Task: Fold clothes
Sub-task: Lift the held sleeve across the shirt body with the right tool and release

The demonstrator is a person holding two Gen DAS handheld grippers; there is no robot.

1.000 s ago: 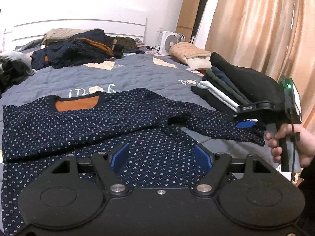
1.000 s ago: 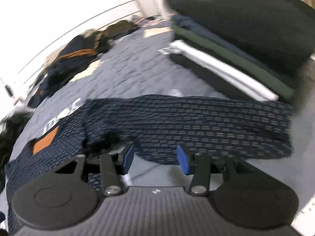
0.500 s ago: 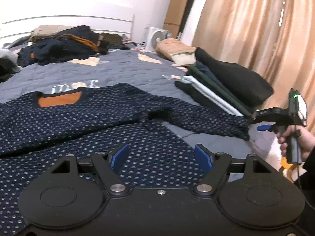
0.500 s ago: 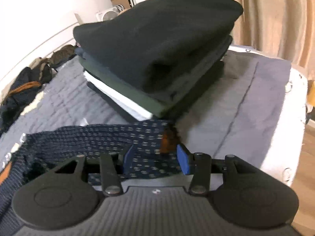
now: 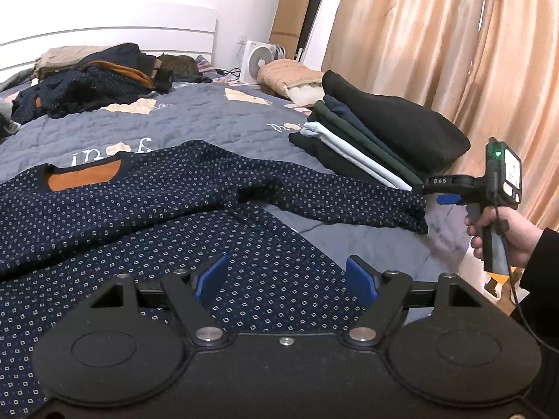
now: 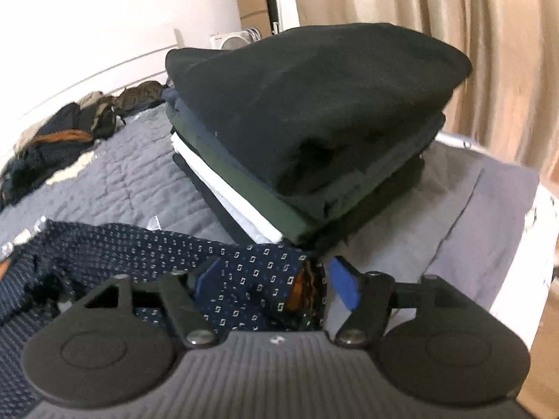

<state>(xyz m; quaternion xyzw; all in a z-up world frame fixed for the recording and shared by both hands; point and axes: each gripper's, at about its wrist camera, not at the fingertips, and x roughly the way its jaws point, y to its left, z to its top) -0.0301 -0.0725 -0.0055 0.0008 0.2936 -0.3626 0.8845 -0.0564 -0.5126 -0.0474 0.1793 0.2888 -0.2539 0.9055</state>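
Note:
A navy dotted sweater with an orange neck lining lies flat on the grey quilted bed. Its right sleeve stretches toward the bed's right edge. My left gripper is open, low over the sweater's lower body. My right gripper, held by a hand, sits at the sleeve's cuff. In the right wrist view the cuff lies between the spread blue pads of the right gripper, which is open. Whether the pads touch the cloth I cannot tell.
A stack of folded clothes stands just beyond the cuff near the right bed edge. Unfolded clothes are heaped by the headboard. A small white fan and beige curtains are at the back right.
The right gripper has swung from the middle of the sleeve to its cuff end and its fingers spread a little wider. The left gripper stayed over the sweater body, still open.

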